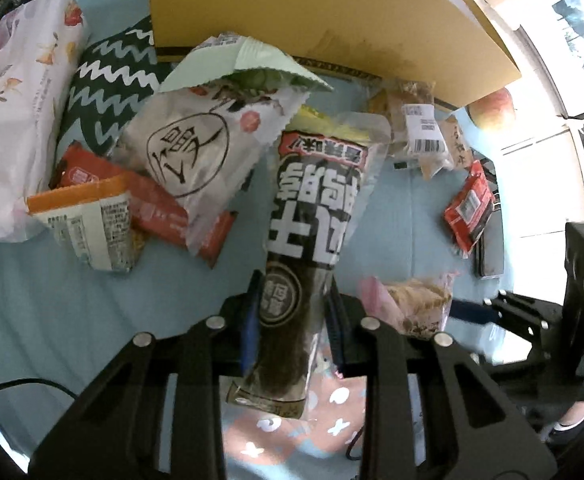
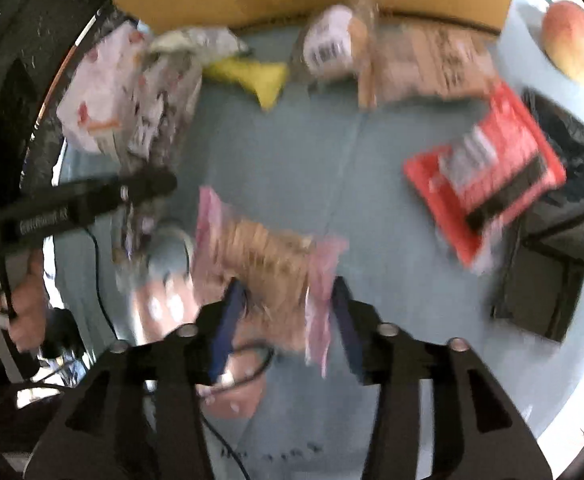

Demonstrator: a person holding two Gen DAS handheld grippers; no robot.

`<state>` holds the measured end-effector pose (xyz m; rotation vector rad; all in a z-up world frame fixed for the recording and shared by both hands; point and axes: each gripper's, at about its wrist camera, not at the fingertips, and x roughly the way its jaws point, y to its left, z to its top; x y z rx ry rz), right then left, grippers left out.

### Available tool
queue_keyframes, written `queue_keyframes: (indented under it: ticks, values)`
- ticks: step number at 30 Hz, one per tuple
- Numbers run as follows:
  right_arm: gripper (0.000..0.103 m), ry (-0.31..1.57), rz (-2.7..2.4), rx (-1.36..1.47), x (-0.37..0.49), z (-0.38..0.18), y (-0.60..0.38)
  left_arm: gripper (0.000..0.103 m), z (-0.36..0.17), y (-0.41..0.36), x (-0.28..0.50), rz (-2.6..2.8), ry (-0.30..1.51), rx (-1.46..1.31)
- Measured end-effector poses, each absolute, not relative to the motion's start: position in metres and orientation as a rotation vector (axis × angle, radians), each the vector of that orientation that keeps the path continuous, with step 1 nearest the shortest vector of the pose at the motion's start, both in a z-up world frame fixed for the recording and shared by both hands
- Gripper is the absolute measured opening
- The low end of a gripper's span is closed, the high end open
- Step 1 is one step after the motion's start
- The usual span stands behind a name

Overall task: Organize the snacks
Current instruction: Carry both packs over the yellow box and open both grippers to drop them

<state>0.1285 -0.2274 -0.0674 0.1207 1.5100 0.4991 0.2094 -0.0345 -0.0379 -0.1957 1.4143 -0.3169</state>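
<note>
My left gripper is shut on a long black snack packet with white lettering. The packet stands up between the blue pads, above the light blue table cover. In the blurred right wrist view, my right gripper stands open around a pink-ended packet of brown biscuits, which lies between its fingers. The same biscuit packet shows just right of the black packet in the left wrist view. A cardboard box stands at the back.
Left of the box lie a big white bag, a white packet with a circled character and orange packets. A barcoded packet, a red packet, an apple and a dark flat device are on the right. A hand shows at the left.
</note>
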Motion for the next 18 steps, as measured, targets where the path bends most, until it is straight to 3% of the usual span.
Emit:
queue_keyframes:
  ticks: [3,5,10,15,18]
  values:
    - [0.063,1.438,0.559,-0.086,0.112,-0.049,-0.219,0.03,-0.037,-0.032,0.205,-0.33,1.406,-0.197]
    - [0.073,1.288,0.53,-0.257,0.109,-0.034,-0.215,0.03,-0.033,-0.026,0.204,-0.332,1.401,-0.197]
    - [0.075,1.054,0.716,-0.583,0.1,-0.025,-0.173,0.031,-0.033,-0.027,0.199,-0.331,1.41,-0.195]
    - [0.08,1.076,0.876,-0.873,0.094,-0.068,-0.13,0.032,-0.035,-0.024,0.194,-0.317,1.419,-0.202]
    - [0.083,1.148,0.879,-0.805,0.109,-0.082,-0.128,0.032,-0.036,-0.021,0.193,-0.306,1.422,-0.212]
